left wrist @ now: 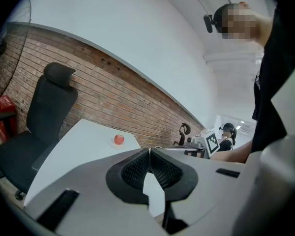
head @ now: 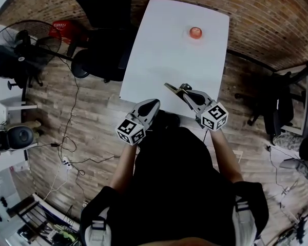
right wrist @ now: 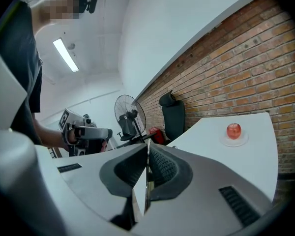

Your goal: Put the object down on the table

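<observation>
A red apple [head: 195,33] sits on a small white plate [head: 195,39] near the far end of the white table [head: 164,55]. It also shows in the left gripper view as the apple [left wrist: 119,139] and in the right gripper view as the apple [right wrist: 233,130]. My left gripper [head: 155,102] hovers at the table's near edge, its jaws shut with nothing between them [left wrist: 149,150]. My right gripper [head: 168,86] is just over the near edge, a little further in, also shut and empty [right wrist: 147,144]. Both are well short of the apple.
A black office chair [head: 100,29] stands against the table's left side, with a standing fan [head: 25,42] and a red object [head: 64,29] beyond it. Another dark chair [head: 277,106] is at the right. Cables [head: 66,137] lie on the wooden floor; a brick wall [right wrist: 246,68] backs the table.
</observation>
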